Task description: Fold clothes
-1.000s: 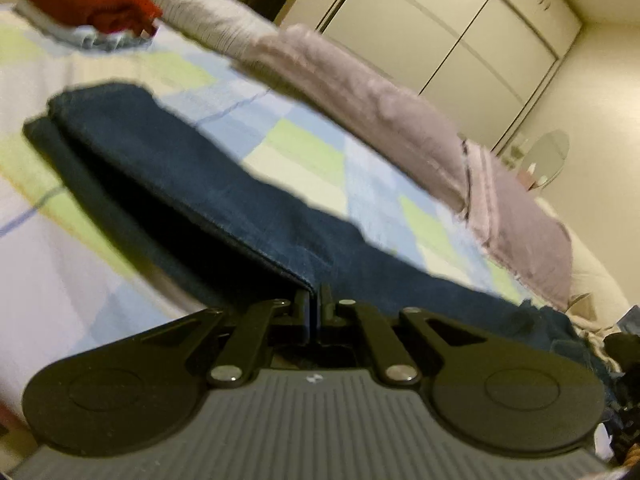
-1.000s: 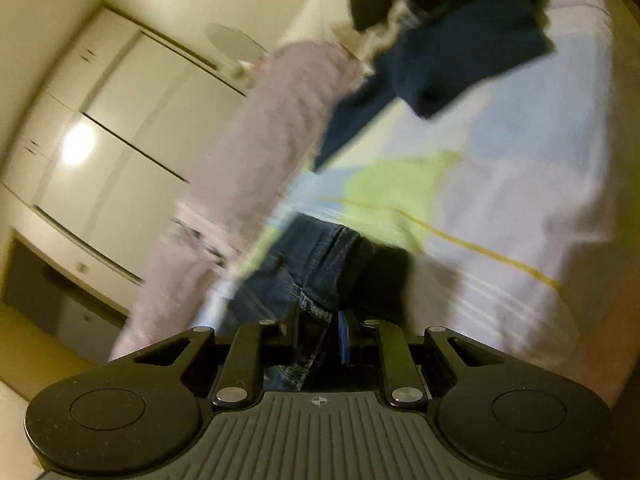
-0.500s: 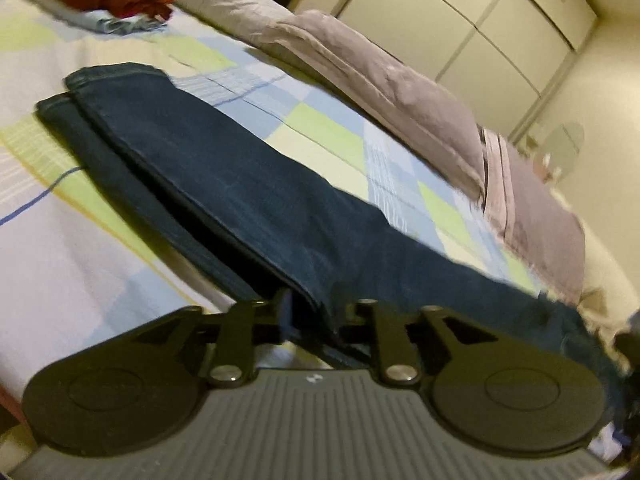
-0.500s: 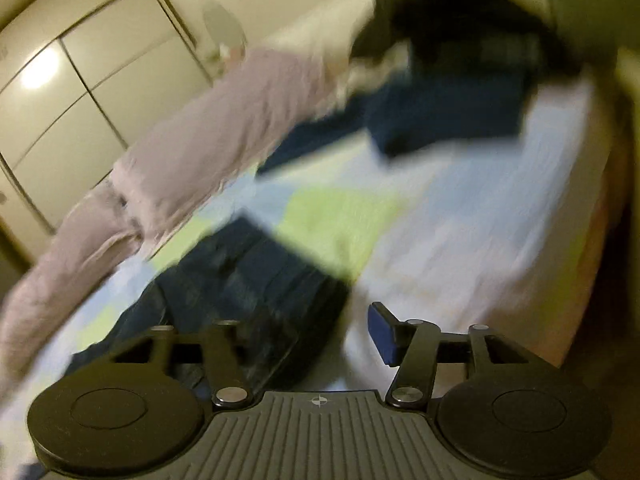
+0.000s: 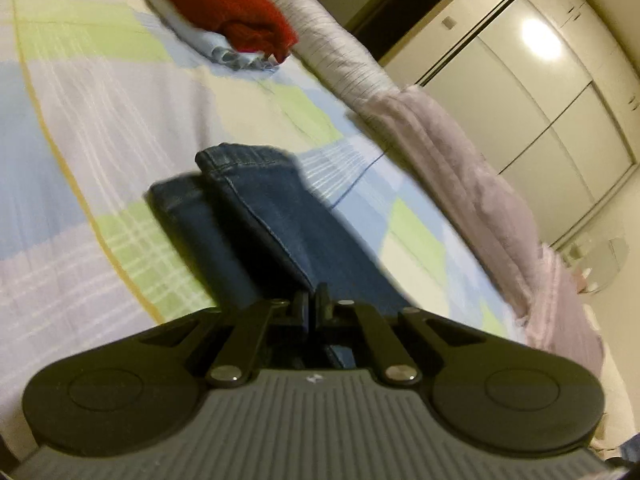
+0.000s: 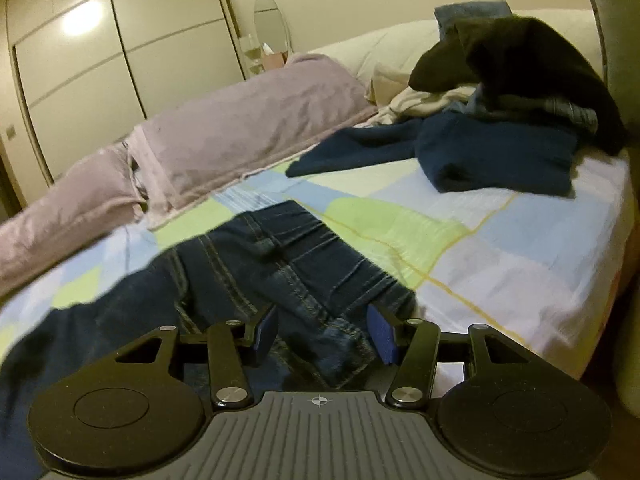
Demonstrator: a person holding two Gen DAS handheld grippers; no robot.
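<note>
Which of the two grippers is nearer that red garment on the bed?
Left. The left gripper, shut on the jeans, faces the red garment up the bed. The right gripper's view shows no red garment.

Dark blue jeans (image 5: 272, 216), checked pastel bedspread (image 5: 100, 120)

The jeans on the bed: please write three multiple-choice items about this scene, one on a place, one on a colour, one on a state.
1. Where do the jeans lie?
A. on the checked bedspread
B. on the floor
C. in the wardrobe

2. What colour is the folded garment at the far end in the left wrist view?
A. yellow
B. red
C. white

3. How do the right tongs stand?
A. shut on a pillow
B. shut and empty
C. open, denim between them

Answers: 1 A, the checks surround the denim; 2 B, it is plainly red; 3 C, the blue pads stand apart around the waistband.
</note>
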